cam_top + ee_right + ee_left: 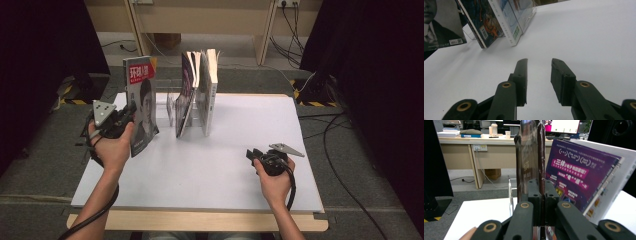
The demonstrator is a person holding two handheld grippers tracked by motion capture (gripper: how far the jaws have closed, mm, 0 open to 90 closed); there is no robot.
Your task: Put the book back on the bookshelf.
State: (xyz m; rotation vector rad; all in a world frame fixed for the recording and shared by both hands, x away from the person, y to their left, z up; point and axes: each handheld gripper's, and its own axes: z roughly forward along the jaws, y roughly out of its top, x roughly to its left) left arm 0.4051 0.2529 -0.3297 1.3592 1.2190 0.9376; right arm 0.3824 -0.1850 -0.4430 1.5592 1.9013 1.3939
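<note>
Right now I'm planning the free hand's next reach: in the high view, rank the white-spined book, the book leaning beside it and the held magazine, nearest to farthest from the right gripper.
1. White-spined book, up and left of the right gripper, rightmost in the row.
2. Leaning book, just left of it.
3. Held magazine, far left, clamped in the left gripper.

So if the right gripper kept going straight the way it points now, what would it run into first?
The right gripper, jaws open and empty, points low across the bare white table. Ahead slightly left stand the leaning books in the clear stand; probably those first, though depth is unclear.
</note>
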